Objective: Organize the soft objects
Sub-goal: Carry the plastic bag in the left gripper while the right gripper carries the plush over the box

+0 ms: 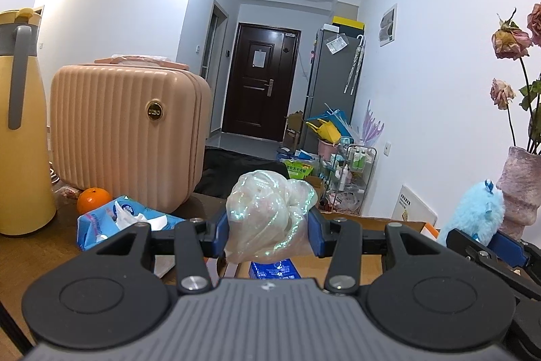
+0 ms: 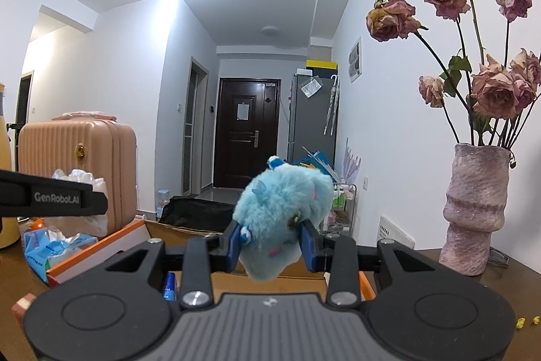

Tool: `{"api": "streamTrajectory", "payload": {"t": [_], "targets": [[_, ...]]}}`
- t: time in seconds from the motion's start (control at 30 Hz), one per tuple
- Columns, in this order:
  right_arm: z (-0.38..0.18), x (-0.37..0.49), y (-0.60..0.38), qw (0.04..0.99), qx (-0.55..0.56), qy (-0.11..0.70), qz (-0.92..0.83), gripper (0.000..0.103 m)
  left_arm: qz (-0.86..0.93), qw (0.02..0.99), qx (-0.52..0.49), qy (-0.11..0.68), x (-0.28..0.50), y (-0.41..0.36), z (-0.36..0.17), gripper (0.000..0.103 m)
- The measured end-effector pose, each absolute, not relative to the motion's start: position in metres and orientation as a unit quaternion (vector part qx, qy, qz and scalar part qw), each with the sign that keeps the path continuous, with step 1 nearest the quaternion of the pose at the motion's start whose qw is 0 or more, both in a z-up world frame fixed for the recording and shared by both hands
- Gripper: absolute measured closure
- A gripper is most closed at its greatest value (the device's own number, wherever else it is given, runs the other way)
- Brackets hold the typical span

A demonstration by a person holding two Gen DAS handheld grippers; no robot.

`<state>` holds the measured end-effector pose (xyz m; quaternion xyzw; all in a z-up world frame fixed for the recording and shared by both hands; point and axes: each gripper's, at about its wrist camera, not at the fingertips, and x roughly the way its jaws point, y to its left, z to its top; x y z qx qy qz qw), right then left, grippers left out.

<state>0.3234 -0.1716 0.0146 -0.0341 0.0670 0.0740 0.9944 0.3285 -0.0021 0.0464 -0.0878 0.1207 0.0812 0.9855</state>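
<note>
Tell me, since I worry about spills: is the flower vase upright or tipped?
Upright. The pink textured vase stands on its base on the dark tabletop, mouth up, with the dried roses rising from it.

We see an iridescent clear-white bag (image 1: 268, 212), a fluffy light-blue plush toy (image 2: 284, 219), blue pads (image 2: 309, 247), a ribbed peach-pink suitcase (image 1: 130, 137) at 10 o'clock, an orange fruit (image 1: 93, 199), a mottled mauve vase (image 2: 475, 212) at 3 o'clock and faded pink roses (image 2: 497, 90).
</note>
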Motion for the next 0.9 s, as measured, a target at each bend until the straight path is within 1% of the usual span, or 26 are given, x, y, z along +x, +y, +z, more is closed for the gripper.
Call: {"api": "streamTrajectory", "payload": {"t": [0.9], "targets": [[0.011, 0.354, -0.164, 0.994, -0.040, 0.076, 0.068, 0.068, 0.083, 0.985, -0.080, 0.129, 0.352, -0.005, 0.043, 0.057]]}}
